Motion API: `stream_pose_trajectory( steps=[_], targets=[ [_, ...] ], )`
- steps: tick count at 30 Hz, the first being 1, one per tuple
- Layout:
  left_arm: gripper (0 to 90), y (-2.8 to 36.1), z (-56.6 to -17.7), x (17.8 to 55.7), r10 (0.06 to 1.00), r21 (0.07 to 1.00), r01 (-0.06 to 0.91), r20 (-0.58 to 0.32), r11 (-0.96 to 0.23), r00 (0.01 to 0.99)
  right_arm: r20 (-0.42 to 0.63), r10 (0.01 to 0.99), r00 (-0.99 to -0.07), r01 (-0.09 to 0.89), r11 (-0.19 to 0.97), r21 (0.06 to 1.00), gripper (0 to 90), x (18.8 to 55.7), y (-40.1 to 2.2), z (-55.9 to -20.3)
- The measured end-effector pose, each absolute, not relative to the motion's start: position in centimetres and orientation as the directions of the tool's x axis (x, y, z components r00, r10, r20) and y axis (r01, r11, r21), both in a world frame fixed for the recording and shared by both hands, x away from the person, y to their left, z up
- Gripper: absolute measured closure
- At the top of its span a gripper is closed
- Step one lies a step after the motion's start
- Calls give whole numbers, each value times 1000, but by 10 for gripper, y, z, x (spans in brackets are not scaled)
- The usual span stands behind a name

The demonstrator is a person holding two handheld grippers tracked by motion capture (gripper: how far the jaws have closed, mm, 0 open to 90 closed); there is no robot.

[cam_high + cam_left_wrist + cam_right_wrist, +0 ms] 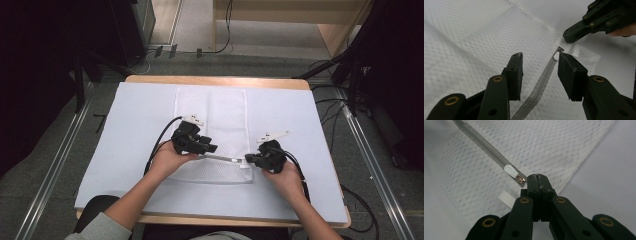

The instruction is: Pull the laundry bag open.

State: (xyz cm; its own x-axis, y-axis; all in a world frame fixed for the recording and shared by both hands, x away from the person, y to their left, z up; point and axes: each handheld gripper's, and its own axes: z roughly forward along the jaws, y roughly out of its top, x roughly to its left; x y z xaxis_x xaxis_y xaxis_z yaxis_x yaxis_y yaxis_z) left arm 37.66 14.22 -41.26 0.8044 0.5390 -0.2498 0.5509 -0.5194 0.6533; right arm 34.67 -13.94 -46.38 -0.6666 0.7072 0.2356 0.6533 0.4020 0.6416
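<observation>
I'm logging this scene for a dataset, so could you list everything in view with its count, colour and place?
White mesh laundry bag: one, white, flat on the middle of the mat.
Grey zipper: one, grey tape, along the bag's near end, between the two grippers.
White zipper pull: one, white with a metal slider, at the zipper's end by the right gripper.
White fabric tab: one, white, at the bag's corner beside the right gripper's jaws.
Pale mat: one, pale blue-white, covering the table.
Wooden table: one, light wood, edge showing beyond the mat.
Left gripper: one, black, jaws open astride the zipper.
Right gripper: one, black, jaws shut at the bag's corner.
Hands: two, one holding each gripper.
</observation>
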Motion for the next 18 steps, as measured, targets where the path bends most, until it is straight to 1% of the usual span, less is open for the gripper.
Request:
stream_pose_trajectory(
  steps=[6,8,12,14,18],
  targets=[
    [632,130,-418,374,527,633,557,-263,-538,808,222,695,-684,640,424,641,900,347,-135,-468],
    [646,126,-420,374,521,629,569,-288,-529,803,220,687,-693,632,431,645,900,347,-135,-469],
    [710,117,-424,372,513,617,582,-314,-529,799,195,679,-708,611,450,652,900,346,-134,-469],
    [737,111,-427,371,510,604,573,-298,-554,807,192,680,-708,609,450,653,900,346,-134,-469],
    [757,102,-434,367,513,594,564,-276,-574,813,186,675,-714,601,456,656,900,346,-134,-470]
  ],
)
